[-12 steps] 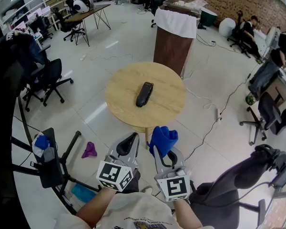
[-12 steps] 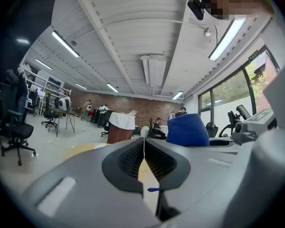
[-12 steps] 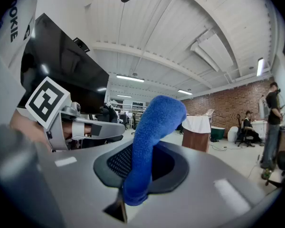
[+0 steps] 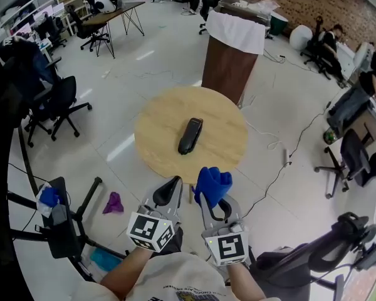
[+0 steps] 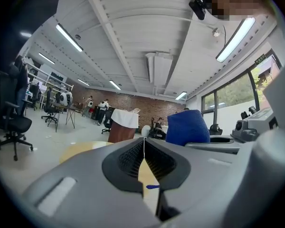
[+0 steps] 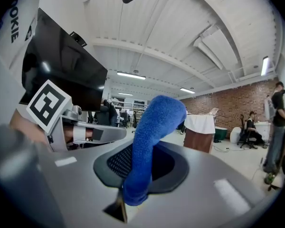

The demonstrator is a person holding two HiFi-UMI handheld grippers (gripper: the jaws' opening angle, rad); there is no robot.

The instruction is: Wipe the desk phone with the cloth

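Pale tiled office floor (image 4: 113, 105) surrounds a person standing short of a round wooden bench (image 4: 156, 127), with the wiping apparently not yet begun. Nearest, the left gripper (image 4: 170, 190) is empty, its jaws pressed together. Just beside it, the right gripper (image 4: 217, 207) has its jaws clamped on a thick blue terry cloth (image 4: 213, 182), which stands in a bunch above them. Farther off, well apart from both tools, the black desk phone handset (image 4: 190, 136) lies flat near the middle of the bench; whether its keys face up is too small to tell. Doing the job well probably means stepping closer and tipping the right gripper down so the cloth's loose bunch meets the handset. The closed left jaws could steady the light handset against skidding. Both forearms are drawn in close to the body, and the tools point forward, roughly level and side by side.
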